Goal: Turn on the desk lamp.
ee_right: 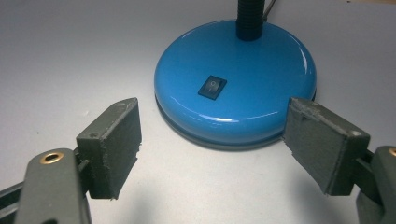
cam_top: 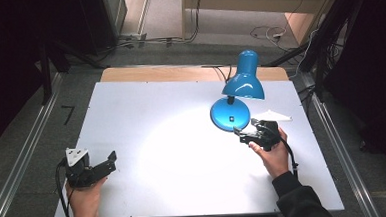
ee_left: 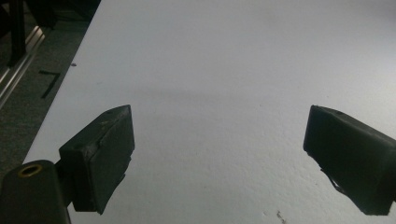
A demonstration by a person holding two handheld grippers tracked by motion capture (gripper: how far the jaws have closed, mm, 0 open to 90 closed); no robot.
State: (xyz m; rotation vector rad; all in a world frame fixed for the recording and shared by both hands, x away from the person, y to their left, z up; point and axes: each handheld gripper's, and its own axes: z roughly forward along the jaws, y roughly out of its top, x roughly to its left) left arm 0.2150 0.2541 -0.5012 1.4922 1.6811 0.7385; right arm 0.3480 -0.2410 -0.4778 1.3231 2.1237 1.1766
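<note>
- My right tongs (cam_top: pixel 246 129) sit at the near rim of the blue lamp's base (ee_right: pixel 236 79), jaws spread wide and holding nothing; in the right gripper view they frame the base from the front, apart from it
- The black rocker switch (ee_right: pixel 212 87) lies on top of the base, facing me; the dark neck (ee_right: pixel 247 18) rises behind it
- The lamp (cam_top: pixel 242 81) stands on the right half of the white bench (cam_top: pixel 157 140), its shade (cam_top: pixel 244 76) tipped down; a bright pool of light falls on the bench
- My left tongs (cam_top: pixel 104 163) rest near the bench's near-left corner, released, well apart from the lamp; in the left gripper view bare bench lies between the jaws
</note>
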